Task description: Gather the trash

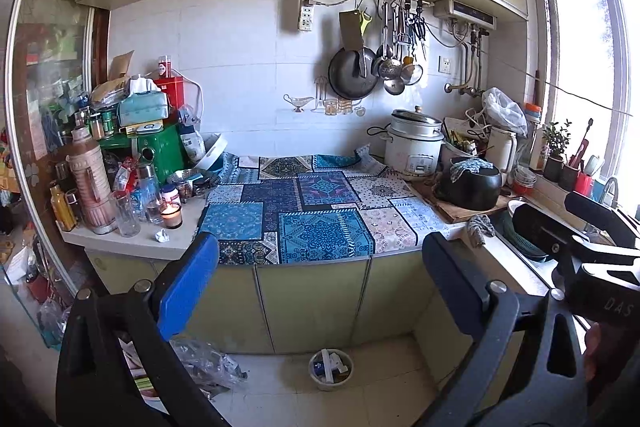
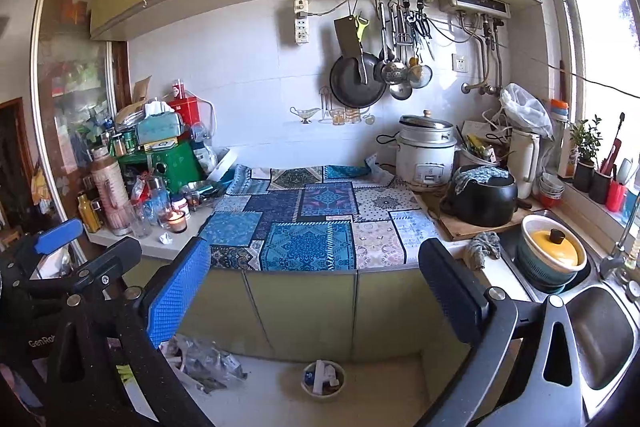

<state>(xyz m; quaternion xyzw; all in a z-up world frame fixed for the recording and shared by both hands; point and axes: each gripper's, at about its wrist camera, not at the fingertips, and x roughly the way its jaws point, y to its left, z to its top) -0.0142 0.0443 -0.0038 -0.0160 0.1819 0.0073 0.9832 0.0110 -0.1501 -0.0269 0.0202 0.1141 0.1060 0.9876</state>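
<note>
Left wrist view shows my left gripper (image 1: 320,291) spread wide with nothing between its blue pads; my right gripper (image 2: 316,291) stands just as wide and empty in its own view. No earlier picture is given, so I speak only of how they stand.

Below and ahead of both grippers, on the floor against the cabinet doors, sits the small waste bin (image 1: 331,369) with scraps already in it. Ahead and to the left of my left gripper, near the counter's front edge, lies a crumpled white paper wad (image 1: 161,235), which I judge to be the trash left to collect. It looks light, soft and springy; I would pinch it across its middle with a gentle squeeze, since it should crush rather than slip.

Trouble stands close behind it: a lit candle jar (image 1: 171,214) just beside the wad, then drinking glasses (image 1: 127,213) and a tall pink flask (image 1: 93,183). Reaching from the front, low over the edge, should keep my pads clear of flame and glass.

Lower left, near the floor, a crinkled clear plastic bag (image 1: 208,359) lies beside the bin. Straight ahead the patterned cloth (image 1: 304,211) lies bare, with the rice cooker (image 1: 416,143) and black pot (image 1: 472,183) farther right.
</note>
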